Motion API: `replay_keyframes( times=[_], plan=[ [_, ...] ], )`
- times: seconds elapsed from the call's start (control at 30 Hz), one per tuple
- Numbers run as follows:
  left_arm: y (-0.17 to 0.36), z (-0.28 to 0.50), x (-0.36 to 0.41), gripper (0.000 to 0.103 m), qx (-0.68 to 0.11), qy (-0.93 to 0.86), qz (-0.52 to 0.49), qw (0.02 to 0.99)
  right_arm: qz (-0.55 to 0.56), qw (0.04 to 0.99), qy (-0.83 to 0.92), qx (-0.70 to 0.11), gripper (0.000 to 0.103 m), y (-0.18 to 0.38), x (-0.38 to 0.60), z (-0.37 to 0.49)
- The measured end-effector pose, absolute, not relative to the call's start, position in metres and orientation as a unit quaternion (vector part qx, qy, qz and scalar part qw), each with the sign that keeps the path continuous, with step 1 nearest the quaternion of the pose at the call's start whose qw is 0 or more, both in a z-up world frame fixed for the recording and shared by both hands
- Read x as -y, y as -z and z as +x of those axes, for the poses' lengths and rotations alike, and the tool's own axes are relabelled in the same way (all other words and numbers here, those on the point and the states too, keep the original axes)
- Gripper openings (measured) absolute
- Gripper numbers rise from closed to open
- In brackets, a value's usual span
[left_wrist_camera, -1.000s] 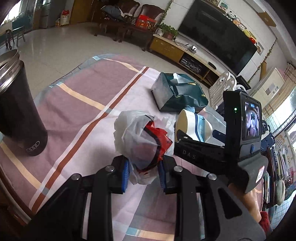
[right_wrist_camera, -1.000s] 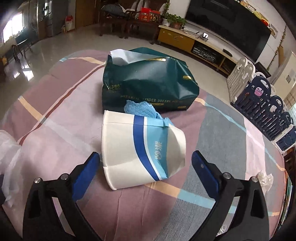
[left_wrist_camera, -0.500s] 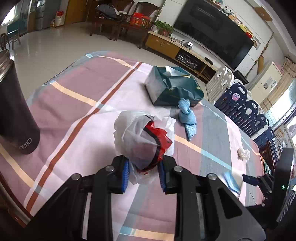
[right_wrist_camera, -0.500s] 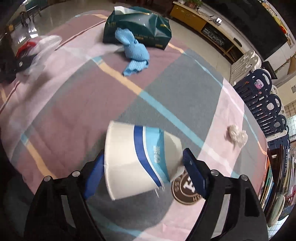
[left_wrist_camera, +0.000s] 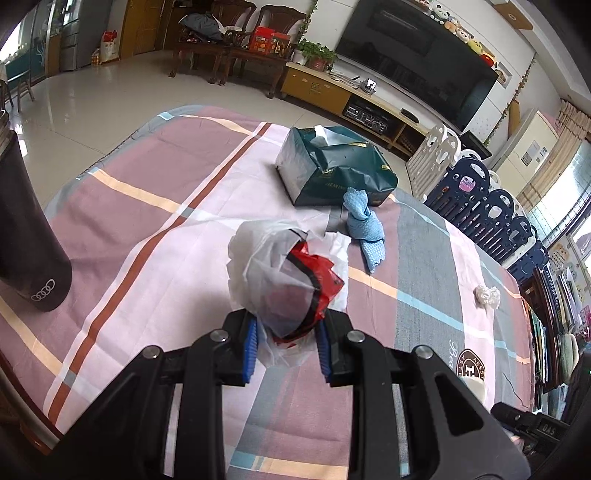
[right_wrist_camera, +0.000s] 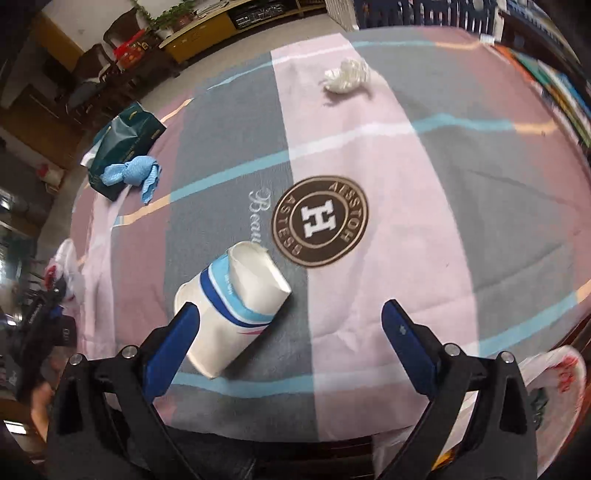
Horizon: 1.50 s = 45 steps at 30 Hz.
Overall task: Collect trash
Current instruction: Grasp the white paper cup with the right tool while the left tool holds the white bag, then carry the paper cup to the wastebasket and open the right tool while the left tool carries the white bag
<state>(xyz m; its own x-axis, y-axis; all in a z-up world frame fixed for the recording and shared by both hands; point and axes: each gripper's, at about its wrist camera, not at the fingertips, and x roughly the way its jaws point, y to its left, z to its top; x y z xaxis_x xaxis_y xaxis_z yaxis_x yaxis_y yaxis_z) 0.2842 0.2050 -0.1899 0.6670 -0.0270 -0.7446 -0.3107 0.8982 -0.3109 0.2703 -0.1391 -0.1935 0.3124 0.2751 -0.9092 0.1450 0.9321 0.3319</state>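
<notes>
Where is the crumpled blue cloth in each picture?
Left wrist view: the blue cloth lies right of centre, just below the green tissue pack.
Right wrist view: the blue cloth lies at the left edge, against the same tissue pack.
Shared landmark: the green tissue pack touching the cloth.

A home living room: a large television point(left_wrist_camera: 417, 62) hangs above a low yellow media cabinet point(left_wrist_camera: 332, 96), carved wooden armchairs point(left_wrist_camera: 236, 40) stand on a pale tiled floor point(left_wrist_camera: 110, 96), a baby playpen fence point(left_wrist_camera: 480, 206) (navy and white panels) borders the cloth-covered table point(left_wrist_camera: 147, 221), and stuffed toys point(left_wrist_camera: 461, 33) line the shelf
</notes>
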Motion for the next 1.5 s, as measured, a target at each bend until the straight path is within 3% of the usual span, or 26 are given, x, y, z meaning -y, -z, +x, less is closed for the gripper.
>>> replay_keyframes(
  times=[0.17,0.27,0.4,0.43,0.53,0.83,1.0,1.5],
  plan=[
    [0.191,0.286,-0.203,0.027,-0.402,-0.077,-0.207,0.889,0.203,0.774,-0.064,-0.596,0.096,0.209,0.112,0.27],
    [0.192,0.286,-0.203,0.027,-0.403,-0.078,-0.21,0.888,0.188,0.776,-0.074,-0.597,0.088,0.215,0.089,0.274],
    [0.191,0.286,-0.202,0.027,-0.403,-0.075,-0.209,0.888,0.143,0.793,-0.08,-0.587,0.06,0.217,0.066,0.286],
    [0.191,0.286,-0.201,0.027,-0.403,-0.074,-0.207,0.888,0.137,0.798,-0.084,-0.58,0.049,0.215,0.062,0.289],
    [0.189,0.286,-0.199,0.027,-0.402,-0.07,-0.203,0.89,0.12,0.815,-0.096,-0.559,0.039,0.203,0.059,0.292],
    [0.184,0.285,-0.192,0.027,-0.39,-0.062,-0.195,0.898,0.06,0.861,-0.08,-0.498,0.037,0.162,0.065,0.273],
    [0.149,0.27,-0.178,0.027,-0.361,-0.058,-0.182,0.913,0.031,0.886,-0.057,-0.459,0.037,0.131,0.085,0.249],
    [0.054,0.156,-0.027,0.027,-0.316,0.043,-0.063,0.946,0.044,0.919,0.005,-0.391,0.037,0.057,0.198,0.138]
  ],
)
